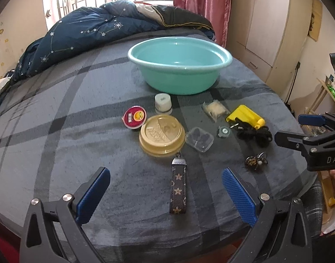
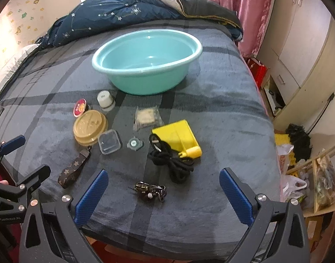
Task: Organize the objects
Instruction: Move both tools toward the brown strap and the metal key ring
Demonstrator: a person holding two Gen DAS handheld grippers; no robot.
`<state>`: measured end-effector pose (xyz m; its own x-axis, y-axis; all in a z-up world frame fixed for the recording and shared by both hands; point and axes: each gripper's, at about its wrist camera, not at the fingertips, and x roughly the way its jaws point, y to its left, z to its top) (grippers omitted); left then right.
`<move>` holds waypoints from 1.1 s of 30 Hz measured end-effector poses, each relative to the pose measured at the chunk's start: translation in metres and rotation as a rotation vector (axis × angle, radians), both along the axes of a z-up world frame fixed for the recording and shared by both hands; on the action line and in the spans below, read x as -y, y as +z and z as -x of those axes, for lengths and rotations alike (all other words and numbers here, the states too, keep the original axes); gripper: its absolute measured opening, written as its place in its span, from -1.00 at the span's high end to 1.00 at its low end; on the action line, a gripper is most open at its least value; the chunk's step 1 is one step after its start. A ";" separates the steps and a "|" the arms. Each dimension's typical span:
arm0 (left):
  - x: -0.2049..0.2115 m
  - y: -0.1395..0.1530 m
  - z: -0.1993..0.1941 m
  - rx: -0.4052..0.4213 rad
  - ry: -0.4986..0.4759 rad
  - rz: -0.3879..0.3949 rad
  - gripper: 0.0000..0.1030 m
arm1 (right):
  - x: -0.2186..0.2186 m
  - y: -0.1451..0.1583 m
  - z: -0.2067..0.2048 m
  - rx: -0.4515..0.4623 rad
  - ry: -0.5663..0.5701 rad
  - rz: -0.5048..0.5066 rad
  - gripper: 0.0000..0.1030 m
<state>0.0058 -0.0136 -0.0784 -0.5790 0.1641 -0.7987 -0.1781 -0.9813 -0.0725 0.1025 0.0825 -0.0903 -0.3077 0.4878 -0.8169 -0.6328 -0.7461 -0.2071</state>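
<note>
An empty teal basin [image 1: 180,65] [image 2: 145,63] sits on the grey bed. In front of it lie a white jar [image 1: 163,104], a red tin [image 1: 134,117], a tan lid [image 1: 162,134] [image 2: 90,128], a clear box [image 1: 199,139] [image 2: 109,142], a floral strap [image 1: 178,186] [image 2: 74,167], a packet [image 1: 215,108], a yellow tool [image 1: 246,116] [image 2: 178,137], a black cord [image 2: 171,162] and a metal keyring [image 1: 256,161] [image 2: 149,191]. My left gripper [image 1: 165,192] is open, hovering over the strap. My right gripper [image 2: 164,191] is open around the keyring, above it.
A navy star-print duvet [image 1: 84,37] is bunched at the far end of the bed [image 2: 222,100]. Pink curtains [image 1: 200,2] and wardrobes [image 1: 266,26] stand at the right. Clutter, bags and a wooden rack [image 2: 316,171] crowd the floor beyond the bed's right edge.
</note>
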 end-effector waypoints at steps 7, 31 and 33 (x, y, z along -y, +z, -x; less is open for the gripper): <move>-0.001 -0.029 0.001 0.025 -0.005 0.022 -1.00 | -0.003 -0.028 0.000 0.017 -0.010 0.036 -1.00; -0.010 -0.073 0.012 0.056 -0.073 0.014 -1.00 | -0.019 -0.086 0.002 0.064 -0.091 0.092 -1.00; -0.010 -0.075 0.013 0.058 -0.075 0.013 -1.00 | -0.019 -0.086 0.002 0.066 -0.095 0.089 -0.99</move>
